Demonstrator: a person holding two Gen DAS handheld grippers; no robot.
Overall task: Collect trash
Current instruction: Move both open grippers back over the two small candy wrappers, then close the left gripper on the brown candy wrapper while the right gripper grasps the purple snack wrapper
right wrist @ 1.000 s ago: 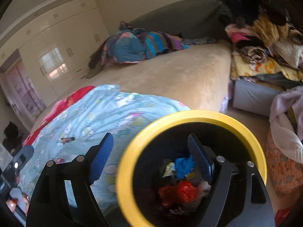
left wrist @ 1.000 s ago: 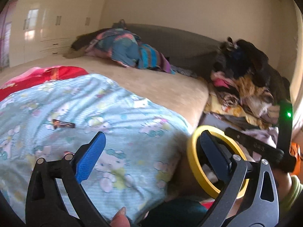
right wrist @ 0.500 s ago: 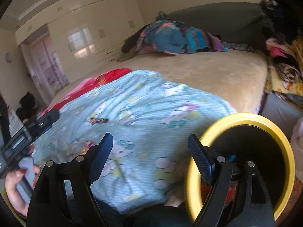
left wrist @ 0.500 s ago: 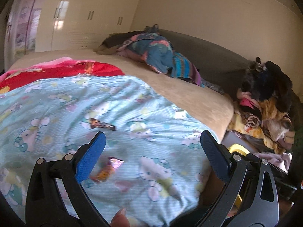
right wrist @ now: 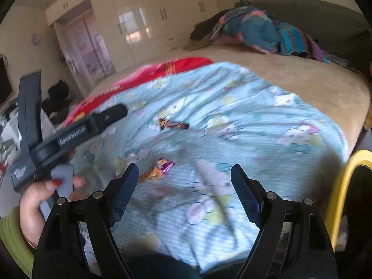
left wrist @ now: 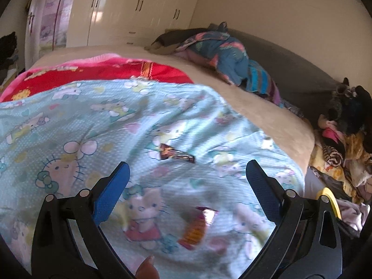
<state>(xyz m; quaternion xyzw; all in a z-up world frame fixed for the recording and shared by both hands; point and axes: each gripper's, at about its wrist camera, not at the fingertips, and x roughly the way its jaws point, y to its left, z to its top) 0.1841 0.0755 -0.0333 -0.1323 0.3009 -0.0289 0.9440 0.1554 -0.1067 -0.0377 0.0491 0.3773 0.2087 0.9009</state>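
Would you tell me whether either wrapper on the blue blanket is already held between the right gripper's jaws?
No, the right gripper is open and empty, with both wrappers lying beyond it.

A printed quilt spreads over the near part of the bed and fills the middle of both views. Two wrappers lie on it: a dark wrapper at mid-frame in the left wrist view, and a crumpled wrapper below it, between the fingers of the left gripper. In the right wrist view the crumpled wrapper lies left of centre, just above the right gripper, and the dark wrapper lies farther up. A bin stands at the right edge. A heap of bedding lies at the bed's far end, upper right. Cupboards stand behind, upper left. A clothes pile sits right of the bed.
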